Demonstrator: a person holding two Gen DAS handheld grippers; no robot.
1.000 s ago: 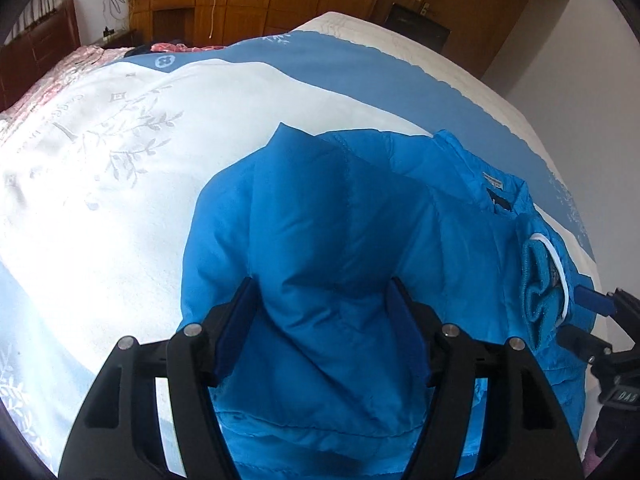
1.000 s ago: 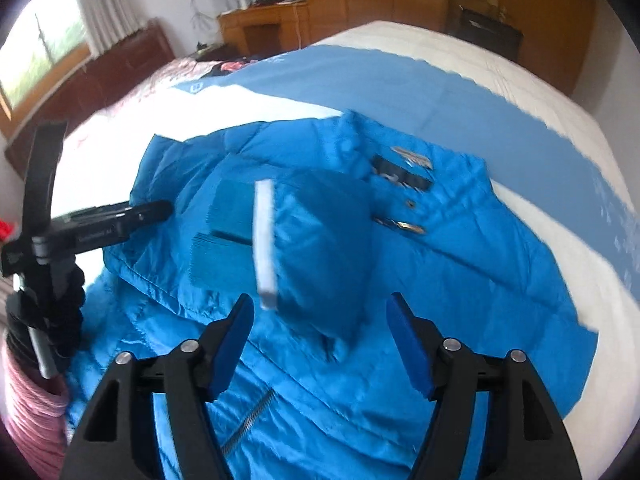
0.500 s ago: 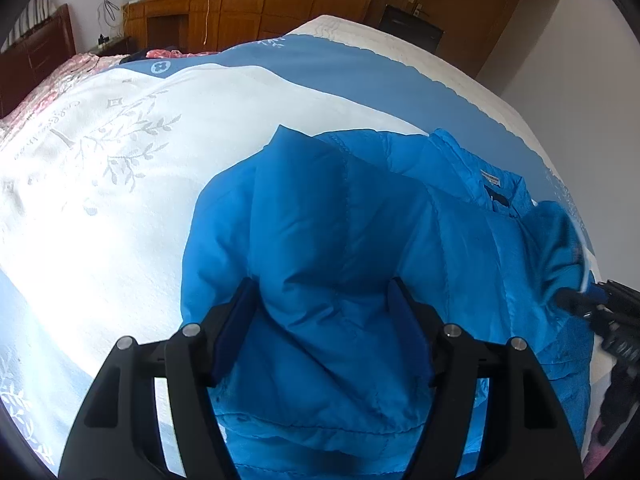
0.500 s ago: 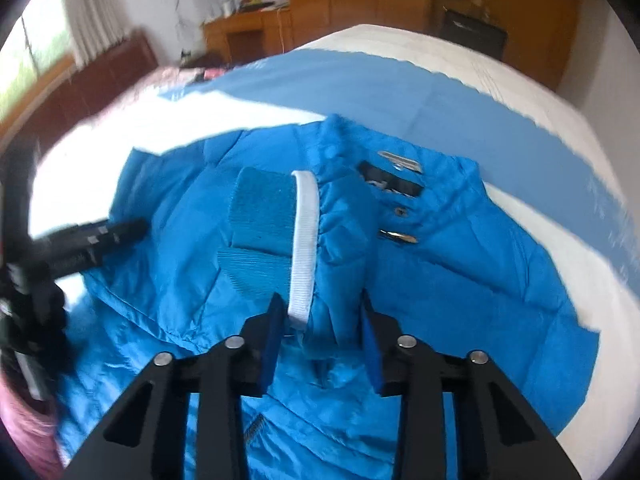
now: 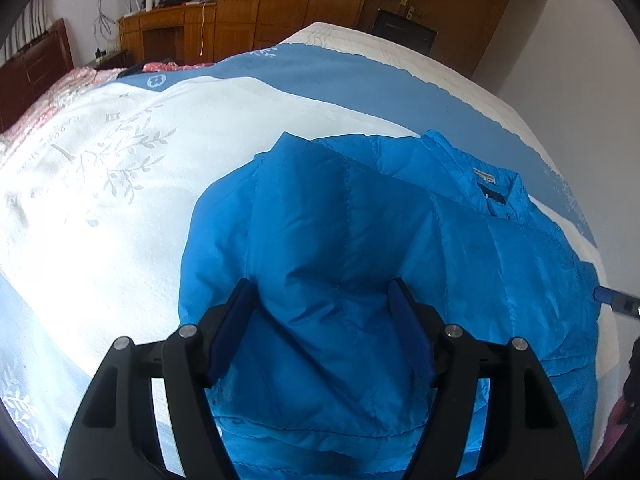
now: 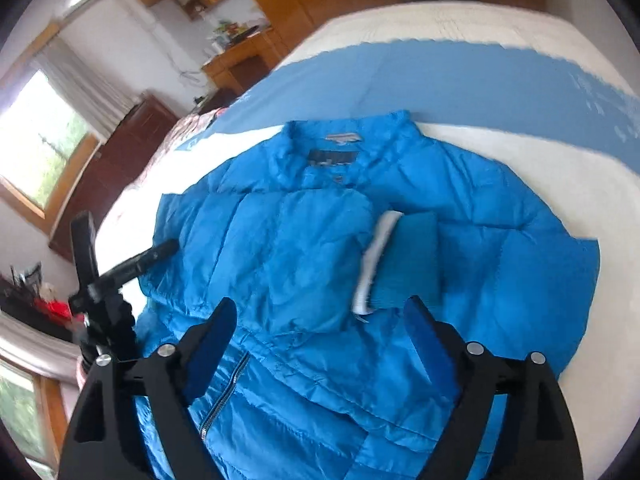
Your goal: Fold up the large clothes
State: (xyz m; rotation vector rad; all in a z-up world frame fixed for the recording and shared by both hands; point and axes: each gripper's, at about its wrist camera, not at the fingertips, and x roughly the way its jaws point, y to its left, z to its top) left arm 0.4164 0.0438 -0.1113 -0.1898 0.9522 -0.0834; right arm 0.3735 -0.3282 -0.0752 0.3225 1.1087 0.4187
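Note:
A bright blue puffer jacket [image 5: 360,248] lies on the bed, collar away from me. My left gripper [image 5: 320,300] stands open over a raised fold of the jacket, fingers either side of it. In the right wrist view the jacket [image 6: 288,248] has one sleeve laid across its chest, ending in a teal knit cuff [image 6: 412,256] with a white band. My right gripper [image 6: 320,316] is open and empty just in front of that cuff. The left gripper [image 6: 132,268] also shows at the left of the right wrist view.
The bed cover [image 5: 100,168] is white with a blue band [image 5: 340,80]. Wooden wardrobes and a desk [image 5: 172,28] stand behind the bed. A dark headboard [image 6: 116,172] and a window [image 6: 36,148] are at the left.
My right gripper closed on the cuffed sleeve, carried it across the jacket, then opened and drew back, leaving the sleeve lying flat on the chest. My left gripper has barely moved.

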